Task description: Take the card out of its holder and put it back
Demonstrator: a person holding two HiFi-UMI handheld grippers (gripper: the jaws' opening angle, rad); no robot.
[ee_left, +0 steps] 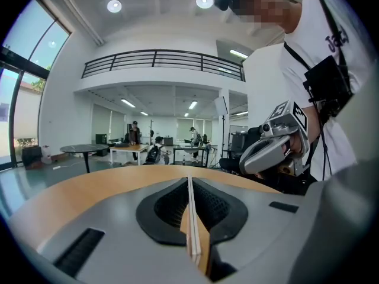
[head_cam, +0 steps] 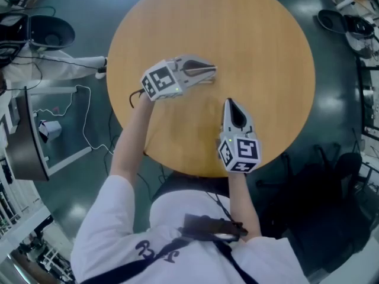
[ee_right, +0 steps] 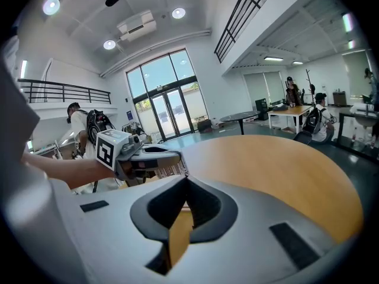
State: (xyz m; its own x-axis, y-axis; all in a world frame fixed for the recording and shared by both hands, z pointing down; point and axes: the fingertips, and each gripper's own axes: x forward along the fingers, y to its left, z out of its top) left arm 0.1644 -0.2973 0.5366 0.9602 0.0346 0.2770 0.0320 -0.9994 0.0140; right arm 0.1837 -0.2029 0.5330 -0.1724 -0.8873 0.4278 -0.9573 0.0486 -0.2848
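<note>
The left gripper (head_cam: 208,73) sits in the upper middle of the head view over the round light-wood bench (head_cam: 260,34), its jaws pointing toward the frame's right and clamped on a thin white card (ee_left: 191,218) with dark print; in the left gripper view the card stands edge-on, a pale line running along the jaws' length; in the right gripper view the card (ee_right: 167,171) shows its printed face just under the left jaws at centre left; whether this is the bare card or the card inside its holder I cannot tell, and no separate holder can be made out; the right gripper (head_cam: 230,102) lies lower and to the right, jaws together with nothing between them, aimed up the frame; so the card lies up and slightly left of the right jaws, near but apart, its long axis crossing their line; the right hand looks like the free one, and it would need to open before pinching the exposed edge.
</note>
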